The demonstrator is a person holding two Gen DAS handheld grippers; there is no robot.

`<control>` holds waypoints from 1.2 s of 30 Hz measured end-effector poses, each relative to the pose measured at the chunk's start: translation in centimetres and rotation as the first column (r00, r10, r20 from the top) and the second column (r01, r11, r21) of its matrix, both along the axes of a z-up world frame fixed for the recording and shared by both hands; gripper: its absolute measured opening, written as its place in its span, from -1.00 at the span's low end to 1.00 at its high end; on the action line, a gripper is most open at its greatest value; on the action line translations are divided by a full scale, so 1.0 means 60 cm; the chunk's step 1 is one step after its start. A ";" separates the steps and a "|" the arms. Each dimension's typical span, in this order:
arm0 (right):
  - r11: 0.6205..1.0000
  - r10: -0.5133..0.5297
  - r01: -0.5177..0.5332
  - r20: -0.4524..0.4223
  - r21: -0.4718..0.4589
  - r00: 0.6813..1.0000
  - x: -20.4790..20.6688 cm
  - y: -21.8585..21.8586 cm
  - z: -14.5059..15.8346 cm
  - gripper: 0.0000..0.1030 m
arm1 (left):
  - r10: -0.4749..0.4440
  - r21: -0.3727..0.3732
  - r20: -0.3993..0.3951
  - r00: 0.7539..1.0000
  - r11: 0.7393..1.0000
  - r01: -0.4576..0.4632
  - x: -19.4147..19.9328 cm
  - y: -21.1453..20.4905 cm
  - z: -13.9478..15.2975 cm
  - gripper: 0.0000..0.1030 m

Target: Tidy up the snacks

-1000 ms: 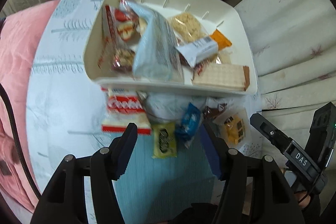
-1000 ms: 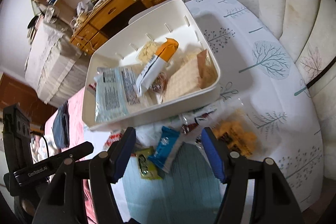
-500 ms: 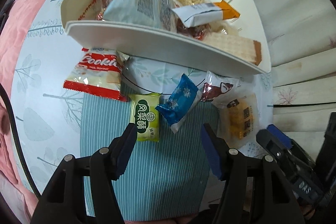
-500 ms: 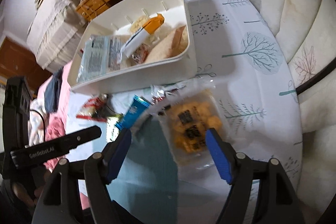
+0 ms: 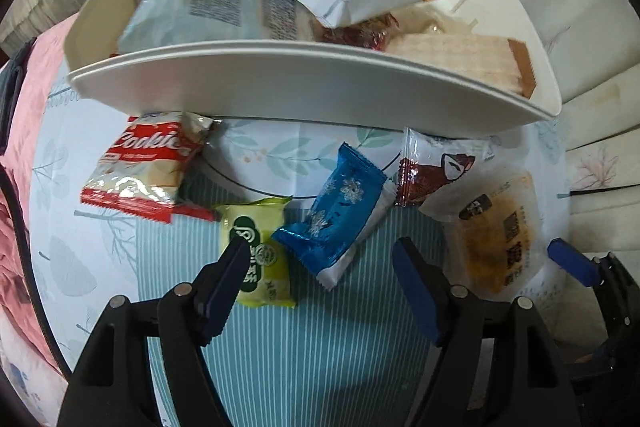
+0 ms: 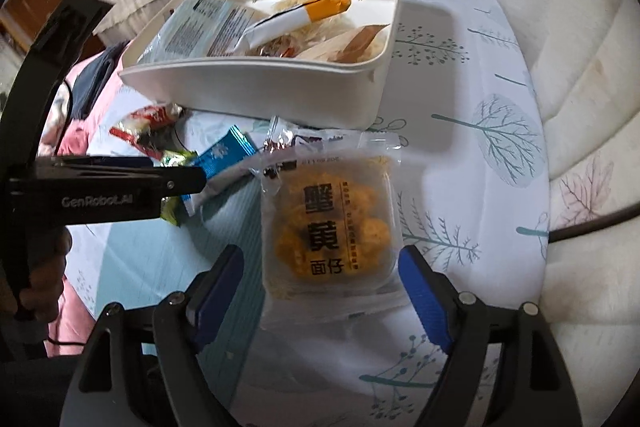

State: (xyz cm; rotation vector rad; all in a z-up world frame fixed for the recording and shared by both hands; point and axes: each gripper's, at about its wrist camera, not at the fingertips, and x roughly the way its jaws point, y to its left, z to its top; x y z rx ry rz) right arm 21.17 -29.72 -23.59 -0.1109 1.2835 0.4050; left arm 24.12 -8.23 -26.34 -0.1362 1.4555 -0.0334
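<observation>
Snacks lie loose on the tablecloth before the white bin. The right gripper straddles the clear yellow noodle packet, jaws opening, pads clear of it. The left gripper hangs above the blue packet and green packet, jaws widening, nothing gripped.

Both grippers are lower than a second ago, jaws opening. The left gripper now hangs over the blue packet and green packet; the right gripper now straddles the clear yellow-snack packet without touching it.
</observation>
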 end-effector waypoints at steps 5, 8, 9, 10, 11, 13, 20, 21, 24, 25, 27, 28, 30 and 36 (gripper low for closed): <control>1.000 0.012 -0.012 -0.030 -0.011 0.999 0.007 -0.003 -0.022 0.63 | -0.024 0.049 -0.010 1.000 0.998 0.025 0.012 -0.024 -0.019 0.41; 0.999 0.032 -0.032 -0.035 -0.013 0.999 0.008 -0.001 -0.033 0.63 | -0.032 0.078 -0.008 0.999 0.996 0.033 0.016 -0.035 -0.028 0.41; 0.999 0.042 -0.042 -0.042 -0.010 0.998 0.009 0.000 -0.038 0.63 | -0.038 0.088 0.002 0.999 0.995 0.038 0.017 -0.038 -0.028 0.41; 0.999 0.046 -0.047 -0.045 -0.009 0.998 0.009 0.001 -0.041 0.63 | -0.043 0.093 0.006 0.999 0.995 0.042 0.020 -0.044 -0.031 0.41; 0.999 0.050 -0.051 -0.046 -0.003 0.998 0.010 0.001 -0.043 0.63 | -0.048 0.103 0.007 0.999 0.994 0.047 0.023 -0.048 -0.033 0.41; 0.998 0.065 -0.064 -0.038 0.011 0.997 0.011 0.004 -0.045 0.64 | -0.060 0.123 0.013 0.998 0.991 0.057 0.029 -0.056 -0.037 0.40; 0.995 0.101 -0.101 -0.029 0.001 0.994 0.021 0.019 -0.058 0.70 | -0.104 0.174 0.024 0.994 0.980 0.098 0.053 -0.092 -0.051 0.39; 0.995 0.101 -0.101 -0.028 0.002 0.994 0.022 0.020 -0.059 0.70 | -0.104 0.172 0.027 0.994 0.980 0.098 0.052 -0.091 -0.052 0.33; 0.995 0.095 -0.095 -0.036 0.010 0.995 0.023 0.018 -0.061 0.69 | -0.104 0.170 0.034 0.994 0.981 0.097 0.058 -0.099 -0.055 0.17; 0.996 0.090 -0.090 -0.040 0.016 0.995 0.023 0.016 -0.061 0.67 | -0.104 0.172 0.036 0.994 0.980 0.096 0.059 -0.101 -0.057 0.12; 0.996 0.090 -0.090 -0.039 0.019 0.995 0.022 0.015 -0.059 0.61 | -0.099 0.169 0.036 0.994 0.981 0.091 0.061 -0.094 -0.054 -0.10; 0.996 0.091 -0.090 -0.038 0.018 0.995 0.021 0.016 -0.060 0.60 | -0.097 0.174 0.038 0.995 0.981 0.089 0.060 -0.088 -0.054 -0.11; 0.996 0.086 -0.086 -0.047 0.021 0.995 0.021 0.012 -0.061 0.59 | -0.097 0.172 0.042 0.994 0.981 0.088 0.061 -0.088 -0.053 -0.30; 0.998 0.059 -0.058 -0.078 0.015 0.995 0.016 -0.005 -0.058 0.57 | -0.067 0.111 0.047 0.997 0.992 0.062 0.052 -0.080 -0.041 -0.42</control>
